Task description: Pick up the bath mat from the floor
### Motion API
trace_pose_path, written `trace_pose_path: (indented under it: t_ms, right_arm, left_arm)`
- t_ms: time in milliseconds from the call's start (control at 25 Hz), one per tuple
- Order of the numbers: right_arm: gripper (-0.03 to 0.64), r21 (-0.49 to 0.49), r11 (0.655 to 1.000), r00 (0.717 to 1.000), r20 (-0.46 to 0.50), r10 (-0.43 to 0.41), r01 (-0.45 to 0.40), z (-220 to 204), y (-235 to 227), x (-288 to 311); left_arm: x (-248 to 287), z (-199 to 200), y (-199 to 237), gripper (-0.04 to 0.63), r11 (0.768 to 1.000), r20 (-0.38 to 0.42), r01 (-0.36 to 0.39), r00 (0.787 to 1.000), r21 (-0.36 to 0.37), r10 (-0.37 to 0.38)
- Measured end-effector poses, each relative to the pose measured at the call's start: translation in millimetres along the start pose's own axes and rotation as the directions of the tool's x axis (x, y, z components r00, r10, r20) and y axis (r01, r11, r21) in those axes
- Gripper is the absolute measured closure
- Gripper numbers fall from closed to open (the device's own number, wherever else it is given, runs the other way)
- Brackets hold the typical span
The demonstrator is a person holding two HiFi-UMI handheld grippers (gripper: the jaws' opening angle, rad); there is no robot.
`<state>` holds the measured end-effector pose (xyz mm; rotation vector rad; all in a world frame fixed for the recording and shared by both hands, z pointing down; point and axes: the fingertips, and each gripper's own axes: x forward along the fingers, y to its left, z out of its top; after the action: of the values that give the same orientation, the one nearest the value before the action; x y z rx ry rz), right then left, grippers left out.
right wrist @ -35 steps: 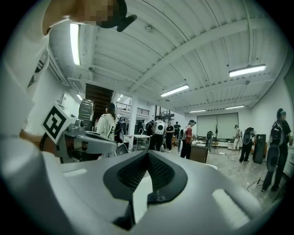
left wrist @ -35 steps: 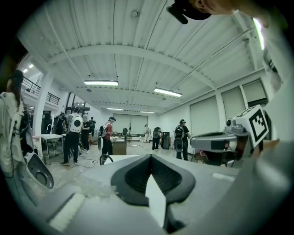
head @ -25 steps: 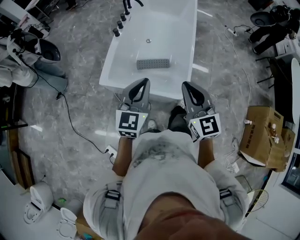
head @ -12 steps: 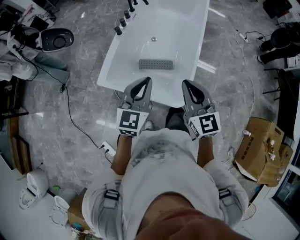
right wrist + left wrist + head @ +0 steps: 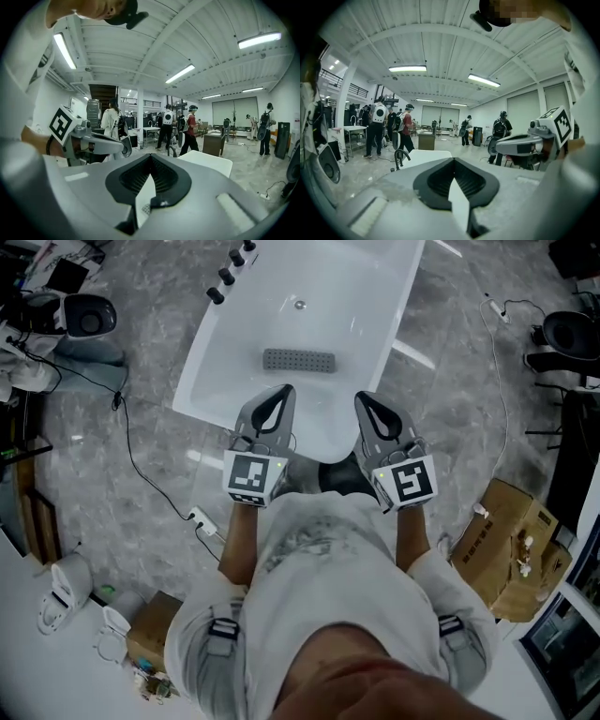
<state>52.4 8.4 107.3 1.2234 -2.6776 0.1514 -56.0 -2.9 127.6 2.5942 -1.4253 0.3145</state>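
Note:
The bath mat [image 5: 298, 360] is a small grey ribbed rectangle lying inside the white bathtub [image 5: 211, 362], near its drain. I hold both grippers side by side in front of my chest, level and pointing out over the tub's near end. The left gripper [image 5: 281, 390] is shut with nothing in it, and its black pads meet at the tip [image 5: 453, 161]. The right gripper [image 5: 361, 397] is shut and empty as well [image 5: 150, 157]. Both are well above the mat and touch nothing.
Black taps [image 5: 230, 263] line the tub's far left corner. A cable and power strip [image 5: 199, 518] cross the marble floor on the left. A cardboard box [image 5: 502, 540] stands at the right, and white devices [image 5: 61, 592] at the lower left. Several people stand in the hall [image 5: 377, 124].
The tub and mat have slid left in the head view as I shifted. Both grippers stay shut in front of my chest.

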Motion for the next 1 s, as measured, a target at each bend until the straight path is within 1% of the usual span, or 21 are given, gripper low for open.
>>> trace_pose_path:
  t_ms: [120, 280, 400, 560, 720, 880, 1000]
  right_arm:
    - [0.615, -0.001, 0.999, 0.999, -0.008, 0.036, -0.036, -7.6, -25.7, 7.9]
    - [0.615, 0.043, 0.996, 0.996, -0.040, 0.074, -0.072, -22.4, -53.7, 15.7]
    - [0.615, 0.044, 0.996, 0.995, -0.043, 0.086, -0.084, -33.5, -70.9, 24.5]
    - [0.615, 0.072, 0.995, 0.995, -0.069, 0.074, -0.070, -52.0, -88.0, 37.8]
    - [0.615, 0.112, 0.993, 0.992, -0.114, 0.056, -0.043, -67.8, -81.5, 46.8]
    - [0.615, 0.122, 0.992, 0.990, -0.142, 0.017, 0.000, -82.1, -66.7, 58.5]
    - [0.615, 0.122, 0.991, 0.987, -0.158, -0.036, 0.056, -89.3, -54.6, 69.6]
  left_arm:
    - [29.0, 1.1, -0.3, 0.591, 1.000, -0.001, -0.022, 1.000, 0.000, 0.022]
    - [61.6, -1.8, -3.9, 0.591, 0.999, -0.020, -0.049, 0.999, 0.024, 0.049]
    - [80.6, -8.8, -1.2, 0.591, 0.998, -0.033, -0.054, 0.998, 0.035, 0.055]
    - [101.5, -25.9, 11.1, 0.591, 0.998, -0.064, -0.052, 0.996, 0.038, 0.054]
    - [106.4, -43.7, 23.8, 0.591, 0.998, -0.086, -0.027, 0.996, 0.055, 0.032]
    - [105.4, -61.5, 35.8, 0.591, 0.999, -0.098, 0.020, 0.995, 0.041, -0.016]
    - [102.1, -74.7, 46.0, 0.591, 0.997, -0.103, 0.071, 0.992, 0.036, -0.067]
